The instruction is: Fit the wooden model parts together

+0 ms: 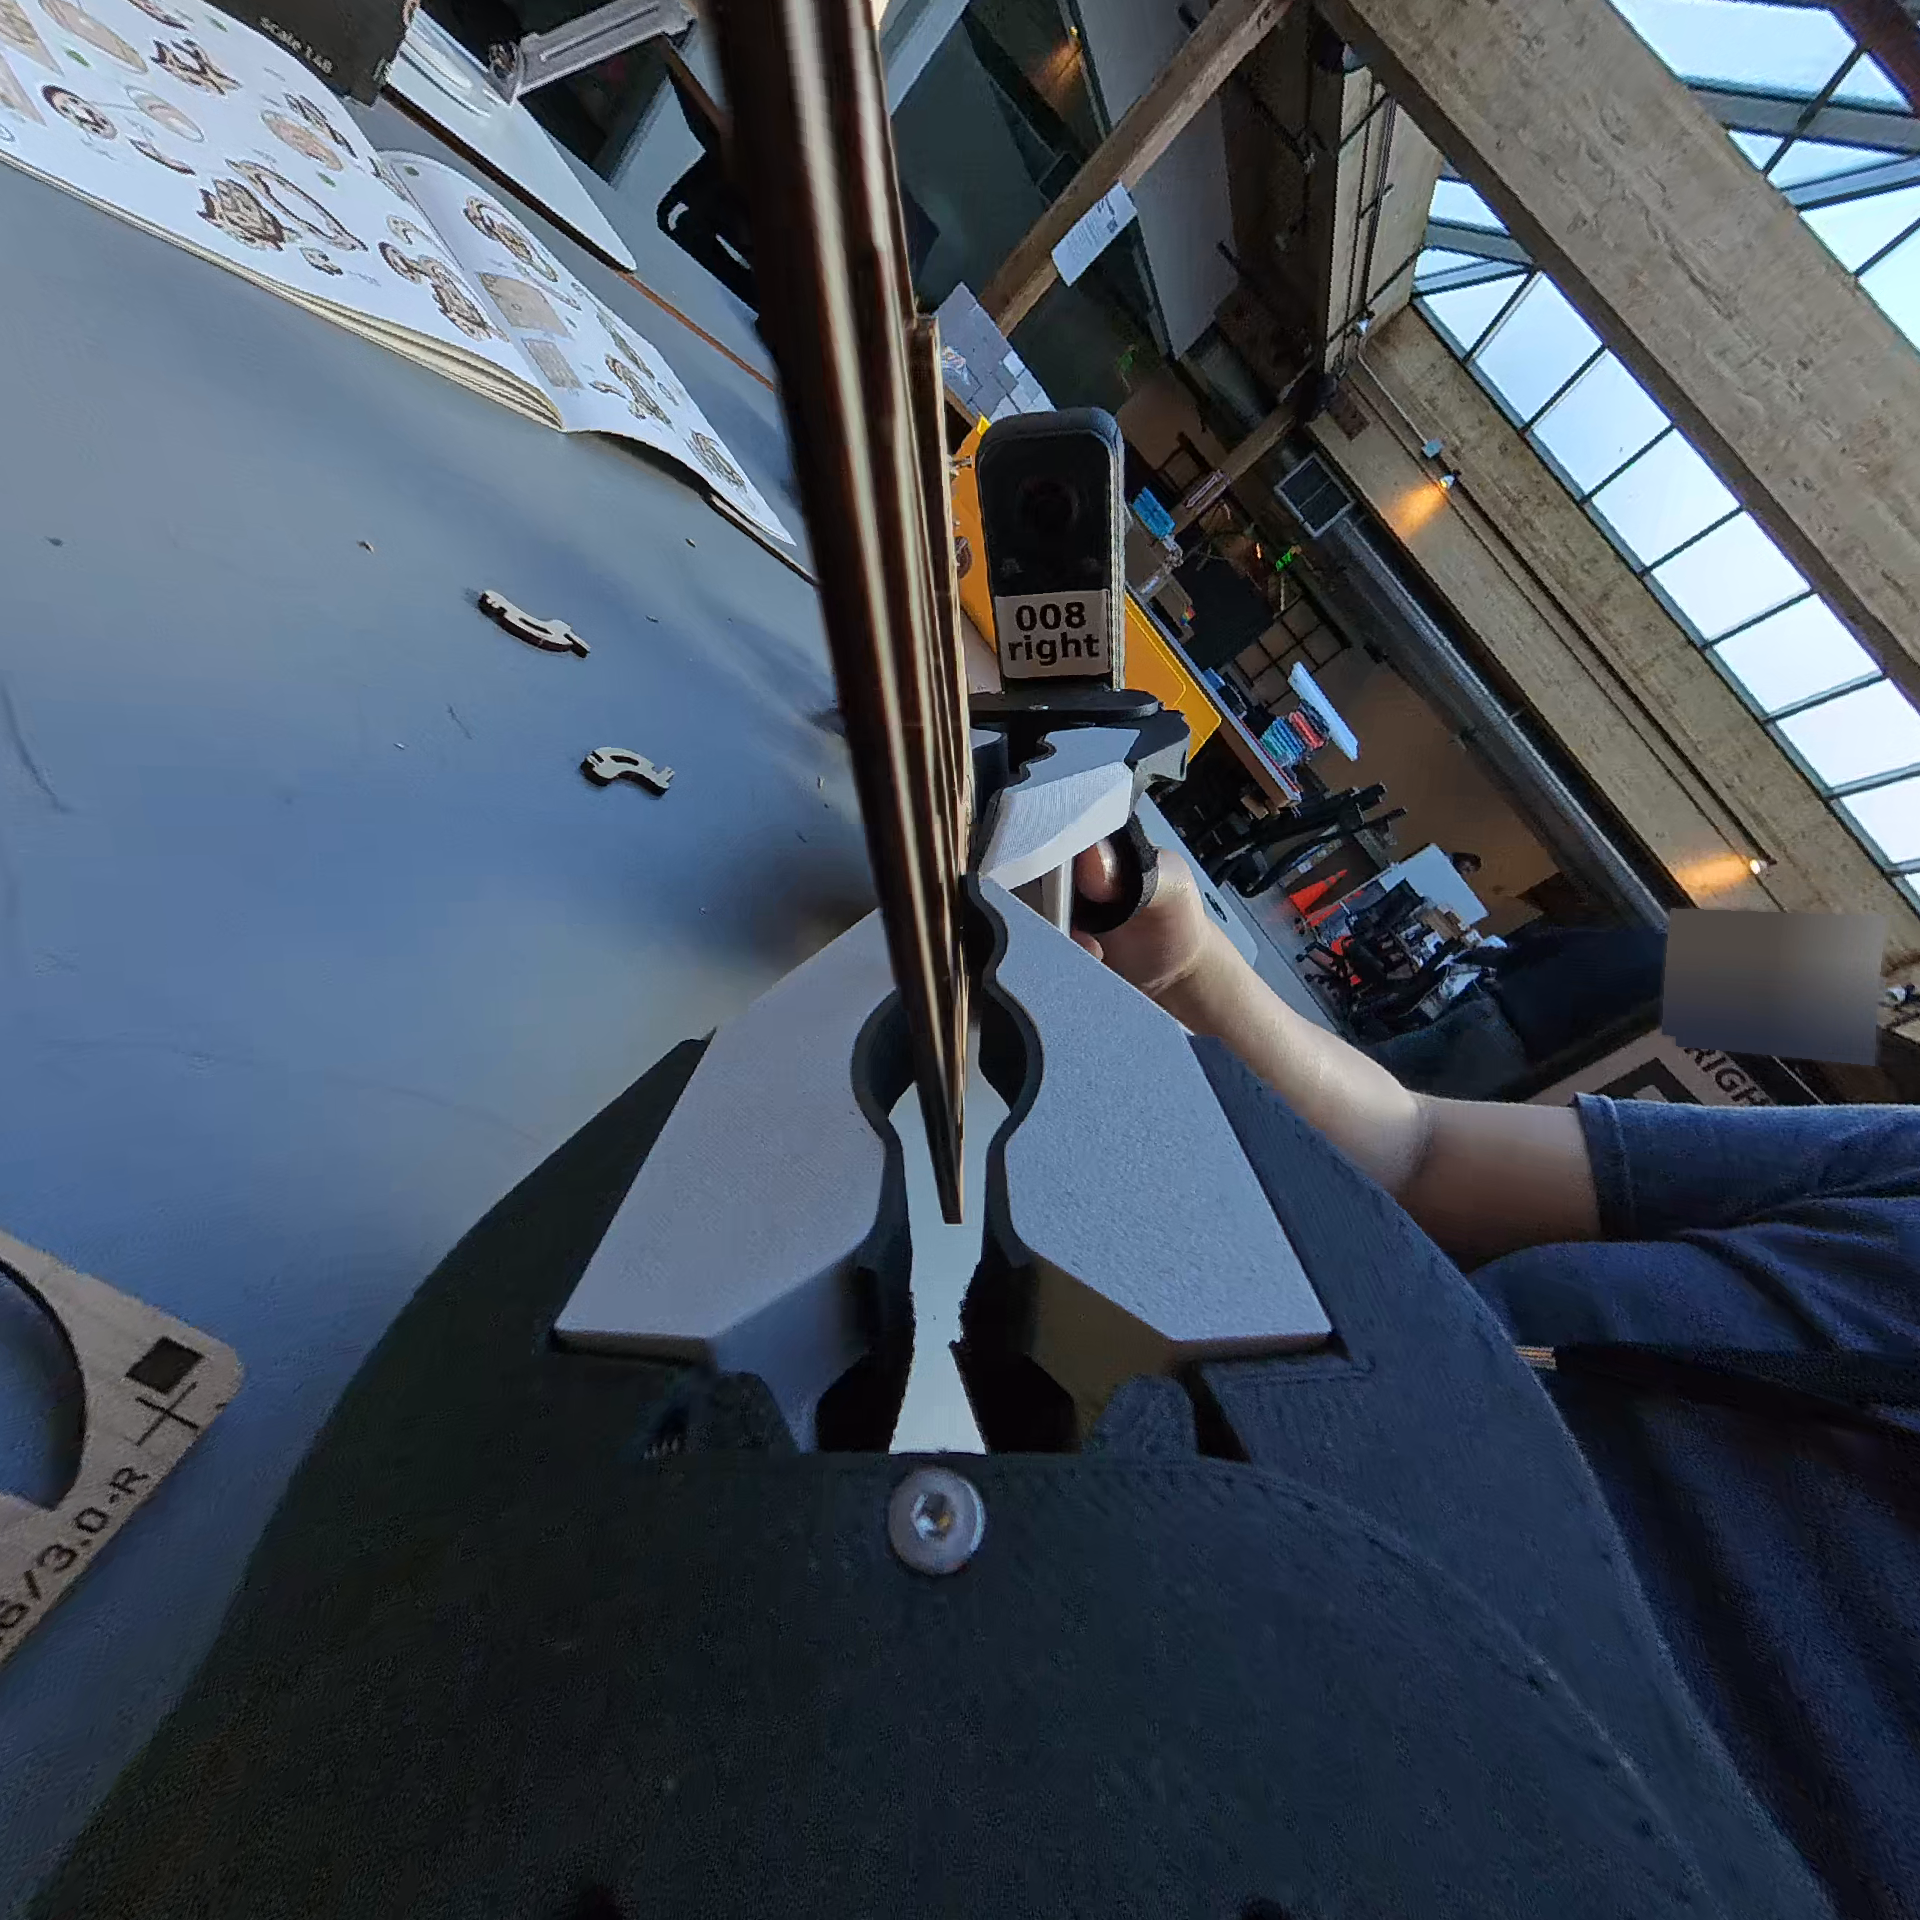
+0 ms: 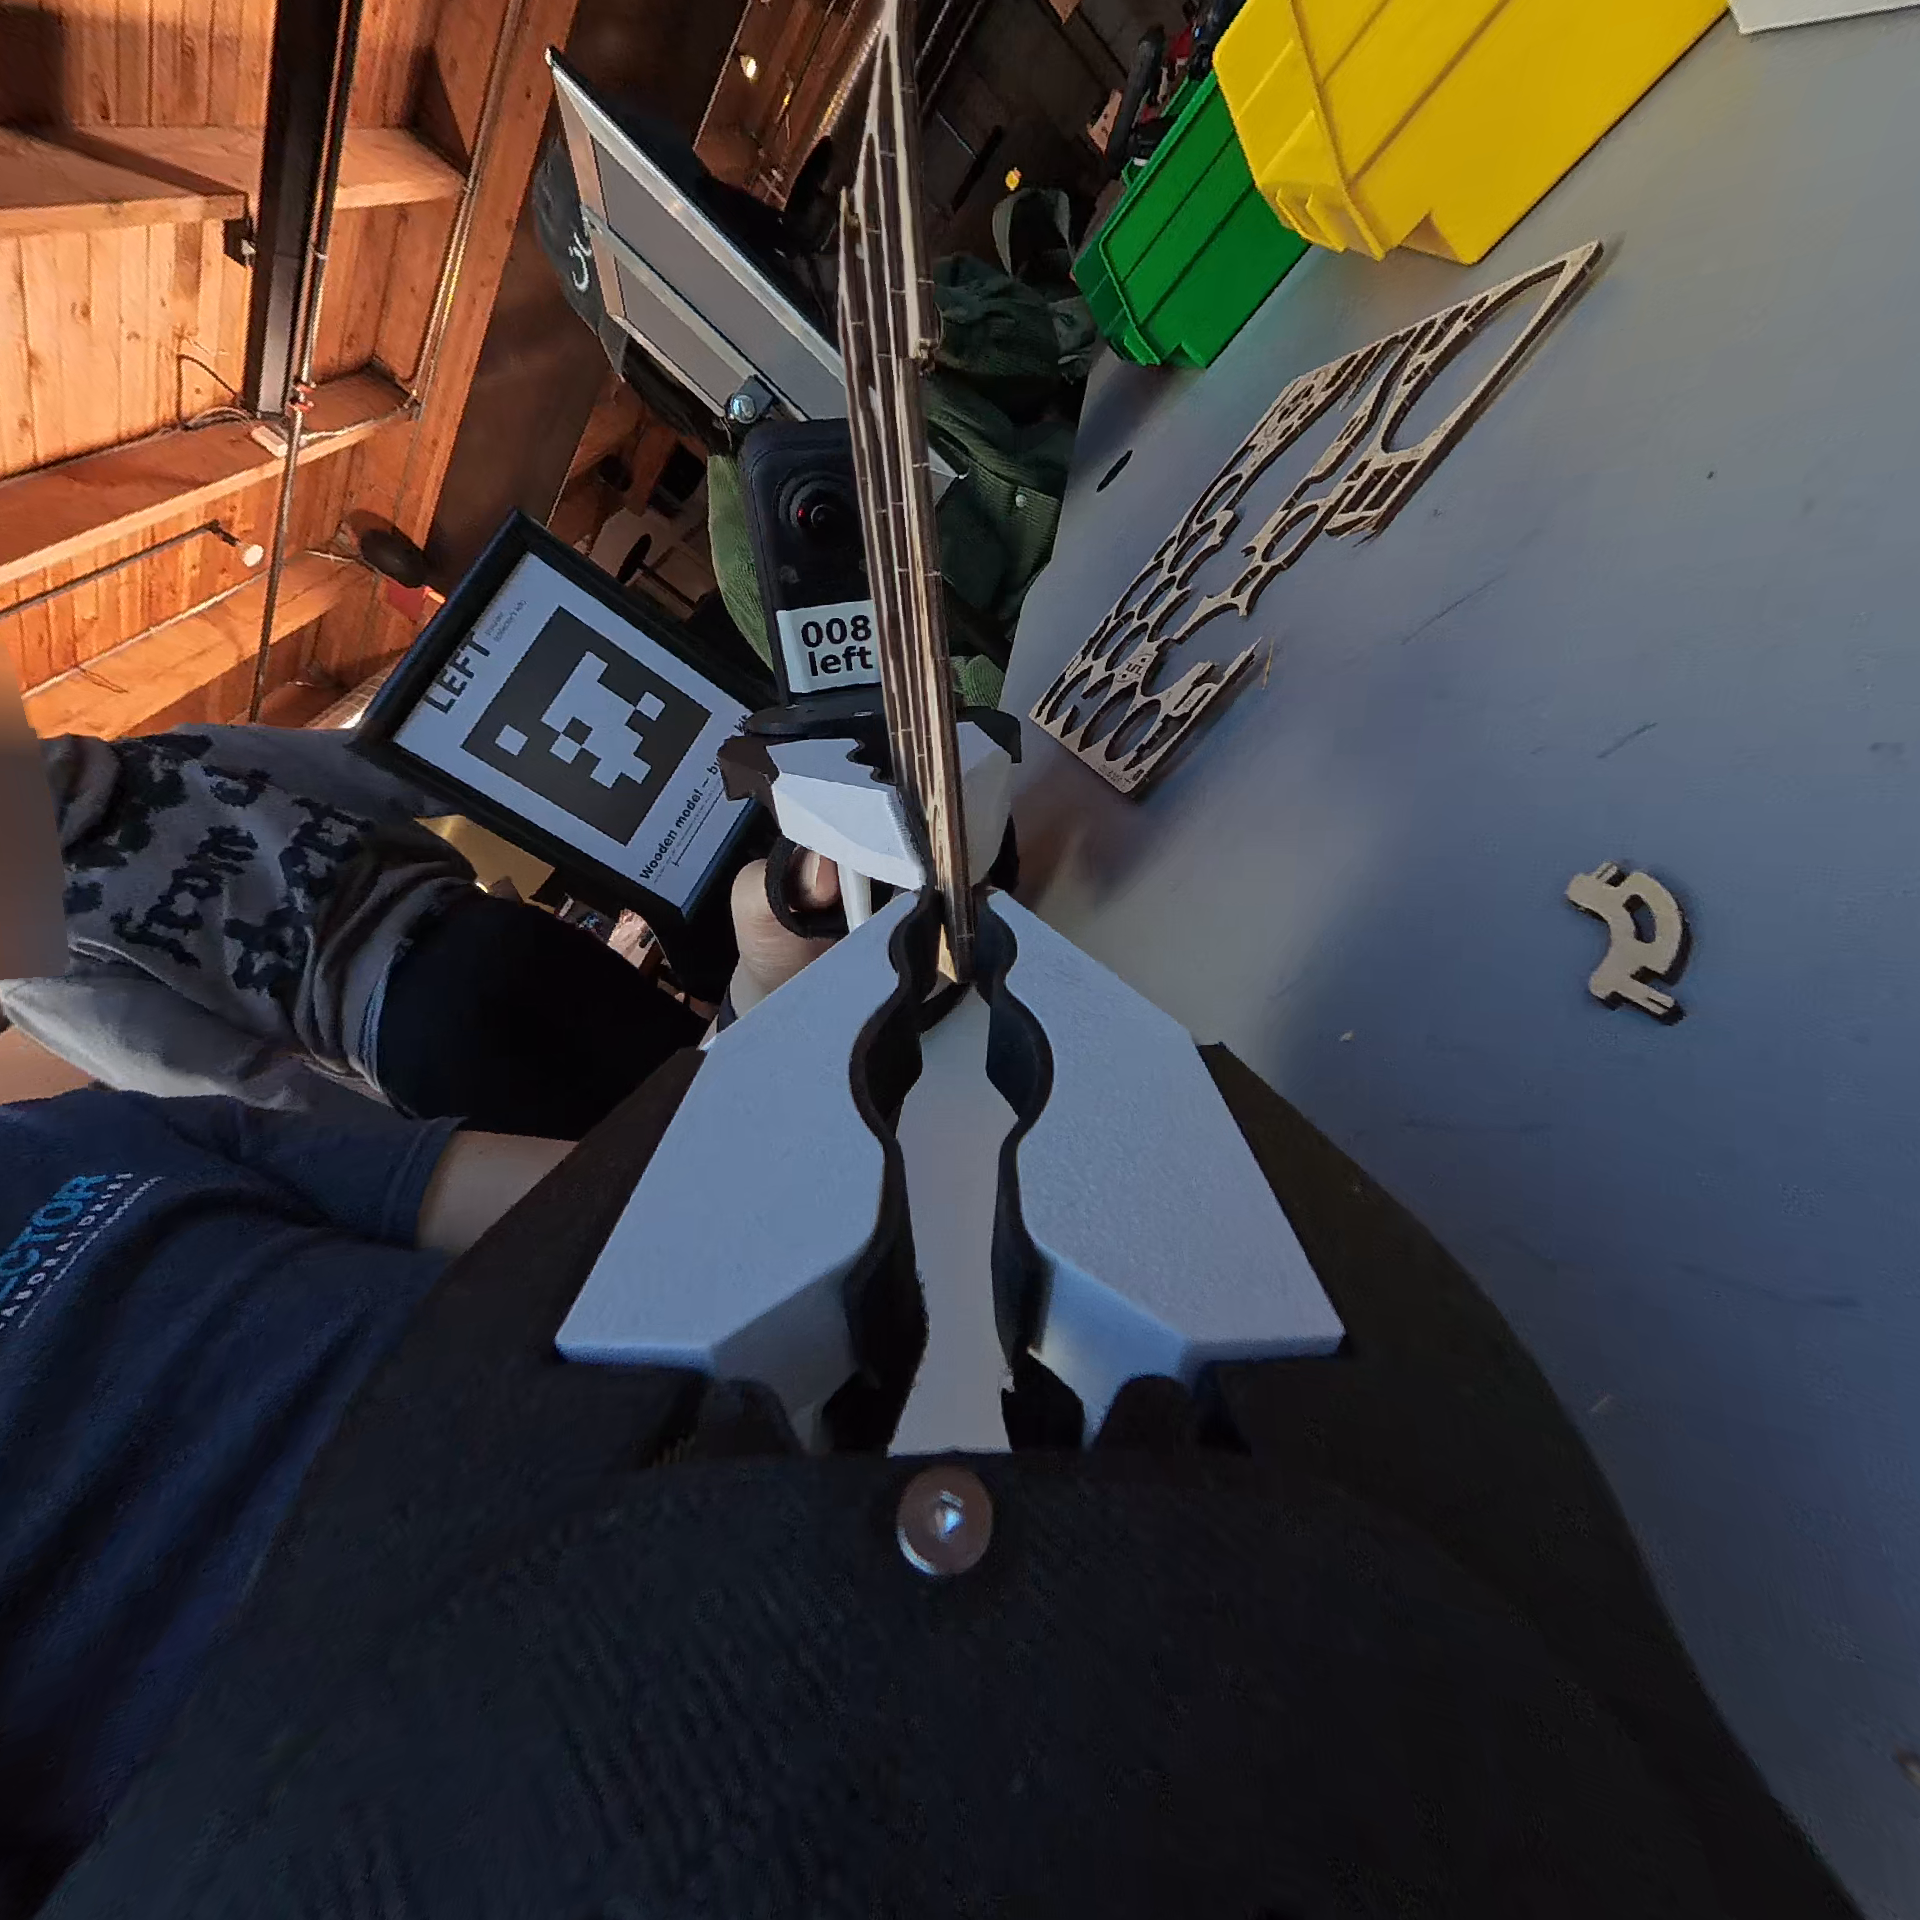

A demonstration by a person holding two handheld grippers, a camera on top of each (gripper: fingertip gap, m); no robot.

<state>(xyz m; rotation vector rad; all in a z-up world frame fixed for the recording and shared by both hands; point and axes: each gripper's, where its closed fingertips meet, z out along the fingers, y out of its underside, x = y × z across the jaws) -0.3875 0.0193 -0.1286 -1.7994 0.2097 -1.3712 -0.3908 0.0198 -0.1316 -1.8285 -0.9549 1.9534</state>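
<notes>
1. The left gripper (image 1: 961, 914) is closed on the edge of a thin wooden sheet (image 1: 883, 623), which stands upright between its fingers.
2. The right gripper (image 2: 951, 925) pinches the same wooden sheet (image 2: 904, 582) at its fingertips, facing the left gripper.
3. The sheet looks light, stiff and brittle where cut; grip it at the solid border.
4. Two small wooden pieces (image 1: 629, 771) lie on the tabletop (image 1: 312, 831) left of the left gripper.
5. The yellow bin (image 2: 1455, 114) and green bin (image 2: 1184, 260) lie ahead and right of the right gripper; their contents are hidden.
</notes>
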